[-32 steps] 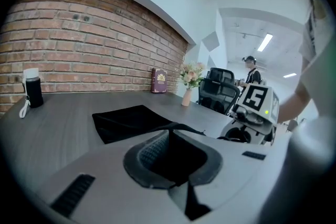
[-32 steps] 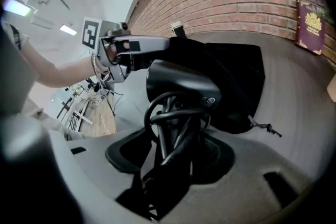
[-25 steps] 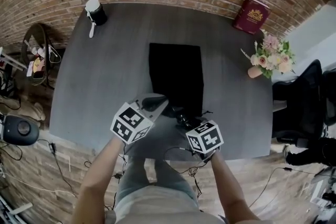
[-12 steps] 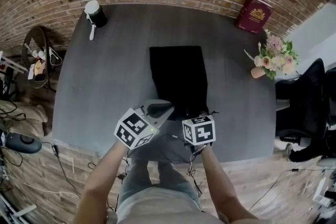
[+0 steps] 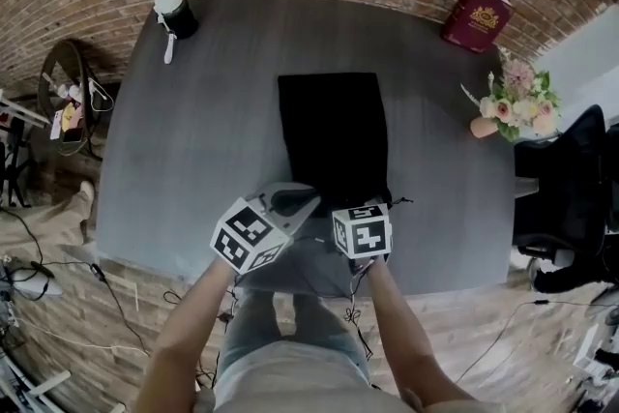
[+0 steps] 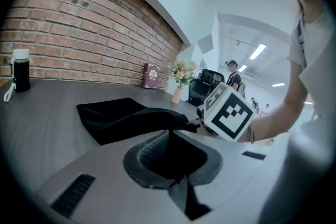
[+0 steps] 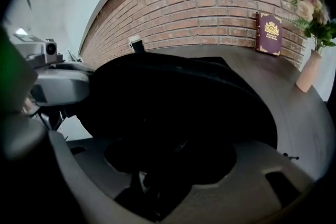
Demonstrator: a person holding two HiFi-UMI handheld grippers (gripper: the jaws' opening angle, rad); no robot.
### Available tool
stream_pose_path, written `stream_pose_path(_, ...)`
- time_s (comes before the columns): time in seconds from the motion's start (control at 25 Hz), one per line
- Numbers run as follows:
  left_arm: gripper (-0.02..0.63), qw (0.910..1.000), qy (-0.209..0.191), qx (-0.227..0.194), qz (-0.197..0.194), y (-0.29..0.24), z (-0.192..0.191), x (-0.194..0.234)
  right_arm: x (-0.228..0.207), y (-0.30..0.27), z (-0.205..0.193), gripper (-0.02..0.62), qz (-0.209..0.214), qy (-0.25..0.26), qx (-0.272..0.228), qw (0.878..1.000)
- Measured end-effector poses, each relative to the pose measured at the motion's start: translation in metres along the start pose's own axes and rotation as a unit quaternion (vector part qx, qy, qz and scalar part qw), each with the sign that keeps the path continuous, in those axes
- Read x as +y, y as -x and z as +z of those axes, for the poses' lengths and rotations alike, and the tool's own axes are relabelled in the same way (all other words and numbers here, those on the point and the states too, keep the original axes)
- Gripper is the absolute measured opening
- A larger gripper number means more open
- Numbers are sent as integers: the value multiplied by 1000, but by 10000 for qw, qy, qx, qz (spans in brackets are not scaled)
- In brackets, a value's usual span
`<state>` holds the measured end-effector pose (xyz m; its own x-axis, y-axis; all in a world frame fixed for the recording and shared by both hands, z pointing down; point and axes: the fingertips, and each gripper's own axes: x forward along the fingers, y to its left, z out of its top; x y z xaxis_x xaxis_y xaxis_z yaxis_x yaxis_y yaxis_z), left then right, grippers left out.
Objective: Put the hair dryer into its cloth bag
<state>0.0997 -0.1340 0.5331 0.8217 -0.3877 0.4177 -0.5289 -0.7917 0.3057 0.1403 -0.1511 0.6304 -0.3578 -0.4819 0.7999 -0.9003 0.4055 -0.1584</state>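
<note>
The black cloth bag [image 5: 329, 126] lies flat on the grey table [image 5: 193, 140], its mouth toward me. My left gripper [image 5: 303, 199] is shut on the bag's near edge, and black cloth [image 6: 115, 115] runs into its jaws [image 6: 170, 157]. My right gripper [image 5: 352, 206] is at the mouth, right beside the left one. A dark bulk that I take for the hair dryer [image 7: 157, 162] fills its wide jaws. They have just been opening a little, with that bulk still between them; the pads are lost in the dark. The dryer's cord [image 5: 354, 290] hangs off the table's front edge.
A black bottle with a white cap [image 5: 174, 13] stands at the far left corner. At the far right are a red book [image 5: 476, 16] and a vase of flowers [image 5: 522, 106]. A black chair [image 5: 566, 198] is beside the table's right edge. People stand far behind [image 6: 232, 73].
My right gripper has moved left and forward to the bag's mouth, closing in on the left gripper. The left gripper has stayed where it was.
</note>
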Motion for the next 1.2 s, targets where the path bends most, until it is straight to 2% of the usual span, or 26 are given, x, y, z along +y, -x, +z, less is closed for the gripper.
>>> stream_pose_path(0.24,21,9999,152,-43,17,1,-3,4,3,-2,-1,248,-65,59,85,9999)
stream_pose_path(0.44,21,9998,190,-42,30,1,-5,5,2,6,6,307,-36,96,-272,9996)
stream_pose_path(0.68,21,9996,283,-78,55,2,-7,6,5,22,-10,339,104,48,-292,9995)
stream_pose_path(1.08,21,9987,471,-174,120,3,-9,9,7,36,-54,339,51,-87,146,9998)
stream_pose_path(1.2,21,9985,497,-201,127,2,-10,8,2,32,-56,310,-135,-13,224,9997)
